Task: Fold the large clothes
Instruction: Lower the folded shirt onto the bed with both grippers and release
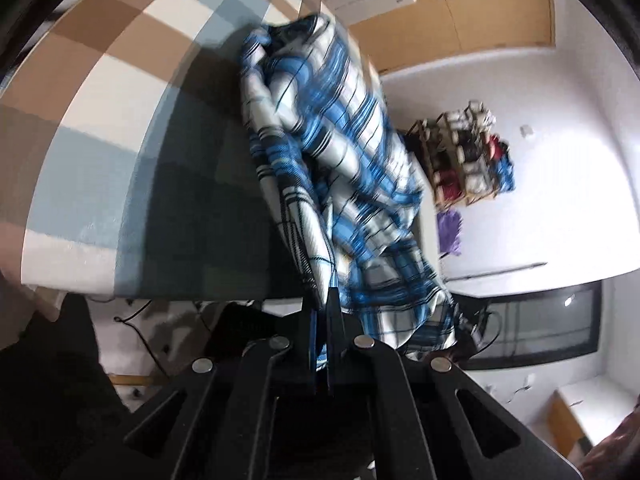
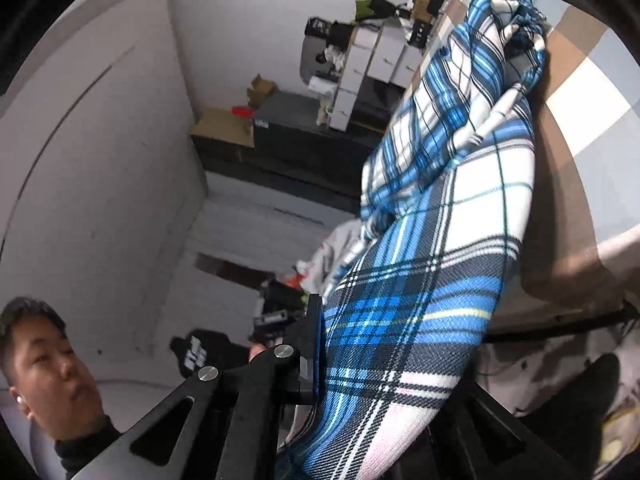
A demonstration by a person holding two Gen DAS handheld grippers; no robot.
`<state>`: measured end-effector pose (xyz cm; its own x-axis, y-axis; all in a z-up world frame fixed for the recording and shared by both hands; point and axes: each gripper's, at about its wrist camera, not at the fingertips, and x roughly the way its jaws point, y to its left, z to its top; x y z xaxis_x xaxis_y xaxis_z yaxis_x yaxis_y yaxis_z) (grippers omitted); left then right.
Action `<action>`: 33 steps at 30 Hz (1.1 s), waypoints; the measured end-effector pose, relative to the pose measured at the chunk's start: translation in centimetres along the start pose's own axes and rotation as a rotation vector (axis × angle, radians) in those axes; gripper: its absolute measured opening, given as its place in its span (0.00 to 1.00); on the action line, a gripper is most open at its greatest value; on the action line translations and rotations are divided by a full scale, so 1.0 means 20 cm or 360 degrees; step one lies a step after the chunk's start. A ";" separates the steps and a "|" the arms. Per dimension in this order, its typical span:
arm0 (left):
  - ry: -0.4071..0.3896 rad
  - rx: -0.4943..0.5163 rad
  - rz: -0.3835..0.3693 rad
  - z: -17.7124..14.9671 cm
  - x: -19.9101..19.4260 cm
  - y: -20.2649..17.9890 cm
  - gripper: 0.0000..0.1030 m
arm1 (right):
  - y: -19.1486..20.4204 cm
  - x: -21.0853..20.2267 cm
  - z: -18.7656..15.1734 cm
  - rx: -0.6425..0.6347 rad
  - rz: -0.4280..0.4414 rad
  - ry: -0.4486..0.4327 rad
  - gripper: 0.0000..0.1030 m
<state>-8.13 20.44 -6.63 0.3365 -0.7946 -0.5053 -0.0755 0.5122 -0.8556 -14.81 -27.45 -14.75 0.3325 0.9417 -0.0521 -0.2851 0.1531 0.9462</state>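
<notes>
Blue-and-white plaid cotton shirt (image 1: 340,168) hangs pinched in both claws, left (image 1: 325,300) and right (image 2: 332,344), over the checked desk (image 1: 120,80); lower evenly, edges aligned.

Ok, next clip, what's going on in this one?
A person is handling a blue and white plaid shirt with two hand-held tongs. The left tongs are shut on a pinch of the fabric. The right tongs seem to grip another part, though cloth hides one finger. The shirt is bunched and lifted, its far end resting on a checkered table. No neat fold shows yet.
</notes>
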 end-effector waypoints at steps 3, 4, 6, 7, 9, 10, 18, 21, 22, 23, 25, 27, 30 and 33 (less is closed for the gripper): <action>-0.0109 -0.0040 -0.0039 0.16 -0.06 -0.09 0.00 | 0.10 -0.03 0.18 0.0027 0.0013 -0.0156 0.05; -0.0140 -0.0032 -0.0043 0.22 -0.08 -0.13 0.00 | 0.13 -0.03 0.26 0.0037 0.0002 -0.0198 0.05; -0.0235 -0.0062 -0.0062 0.42 -0.12 -0.19 0.00 | 0.21 -0.02 0.48 0.0030 -0.0089 -0.0321 0.05; -0.0258 -0.0064 -0.0056 0.49 -0.12 -0.21 0.00 | 0.22 -0.01 0.55 0.0051 -0.0104 -0.0361 0.05; -0.0304 -0.0103 -0.0025 0.68 -0.11 -0.23 0.00 | 0.20 0.02 0.75 0.0146 -0.0160 -0.0459 0.05; -0.0300 -0.0113 -0.0005 0.76 -0.08 -0.24 0.00 | 0.19 0.04 0.84 0.0178 -0.0217 -0.0497 0.05; -0.0055 -0.0409 0.0158 1.11 0.31 0.04 0.00 | -0.27 0.15 1.23 0.0665 -0.0762 -0.0448 0.06; -0.0005 -0.0448 0.0161 1.14 0.34 0.09 0.02 | -0.40 0.15 1.24 0.0789 -0.0841 -0.0326 0.08; -0.0015 -0.0434 0.0162 1.16 0.32 0.09 0.03 | -0.41 0.14 1.26 0.0793 -0.0852 -0.0312 0.09; -0.0034 -0.0401 0.0184 1.16 0.28 0.07 0.06 | -0.41 0.13 1.28 0.0781 -0.0868 -0.0315 0.10; -0.0107 -0.0356 0.0237 1.17 0.21 0.03 0.23 | -0.37 0.13 1.35 0.0739 -0.0861 -0.0331 0.26; -0.0181 -0.0358 0.0244 1.18 0.12 0.01 0.62 | -0.30 0.13 1.40 0.0664 -0.0797 -0.0387 0.90; -0.0299 -0.0298 0.0287 1.18 0.01 -0.04 0.62 | -0.17 0.14 1.48 0.0502 -0.0766 -0.0437 0.95; -0.0341 -0.0258 0.0336 1.16 -0.02 -0.08 0.62 | -0.07 0.13 1.51 0.0401 -0.0731 -0.0507 0.95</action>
<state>13.69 27.54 -2.43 0.4860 -0.5809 -0.6530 -0.3070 0.5861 -0.7498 13.51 -34.32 -6.52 0.6345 0.6544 -0.4114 0.1595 0.4100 0.8980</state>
